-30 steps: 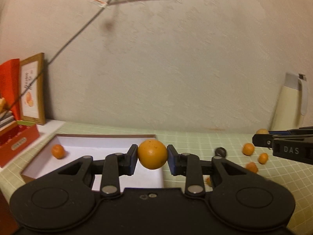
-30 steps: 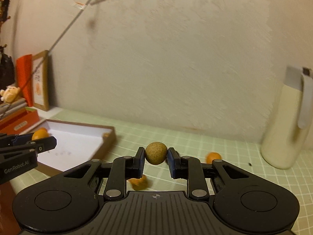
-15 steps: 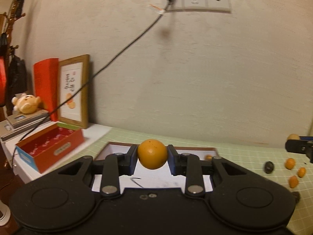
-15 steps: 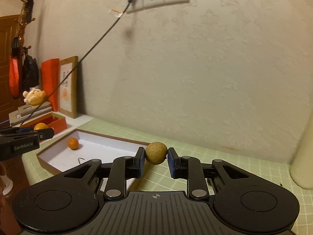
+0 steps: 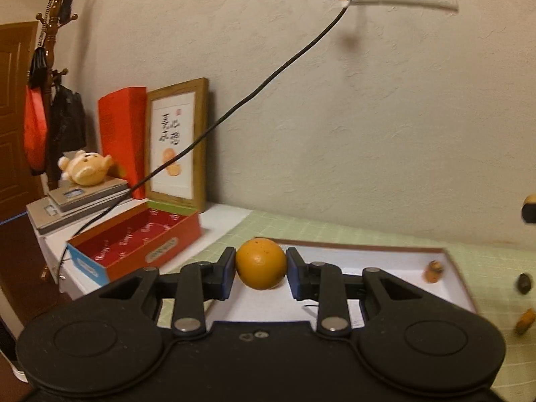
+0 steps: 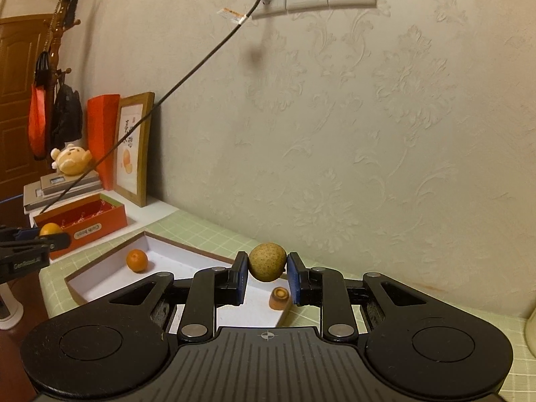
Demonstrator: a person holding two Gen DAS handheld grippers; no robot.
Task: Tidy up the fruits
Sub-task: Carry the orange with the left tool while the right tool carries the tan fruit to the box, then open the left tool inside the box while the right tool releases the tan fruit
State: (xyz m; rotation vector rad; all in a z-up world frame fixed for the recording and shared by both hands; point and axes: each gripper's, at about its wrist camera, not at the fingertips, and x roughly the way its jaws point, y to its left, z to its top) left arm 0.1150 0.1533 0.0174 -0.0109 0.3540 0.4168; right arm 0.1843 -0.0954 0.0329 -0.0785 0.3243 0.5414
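My left gripper (image 5: 260, 273) is shut on a round orange (image 5: 260, 261), held above the near left edge of a white tray with a brown rim (image 5: 385, 264). My right gripper (image 6: 267, 278) is shut on a speckled brownish-green fruit (image 6: 267, 259) over the tray's right end (image 6: 110, 278). Inside the tray lie a small orange (image 6: 137, 260) and a small brown fruit (image 6: 279, 297); the latter also shows in the left wrist view as a small fruit (image 5: 434, 270). In the right wrist view the left gripper's fingers (image 6: 37, 239) reach in from the left edge with the orange (image 6: 50, 228).
An open red box (image 5: 140, 241) stands left of the tray on a white shelf, with a framed picture (image 5: 176, 144), a plush toy (image 5: 85, 167) and a slanting black cable (image 5: 254, 93) behind. A dark fruit (image 5: 523, 283) and an orange fruit (image 5: 524, 321) lie on the green mat.
Both grippers have swung left along the table with their fruits still gripped. The tray and the red box have come closer, and the loose fruits and the white jug have slid off to the right.
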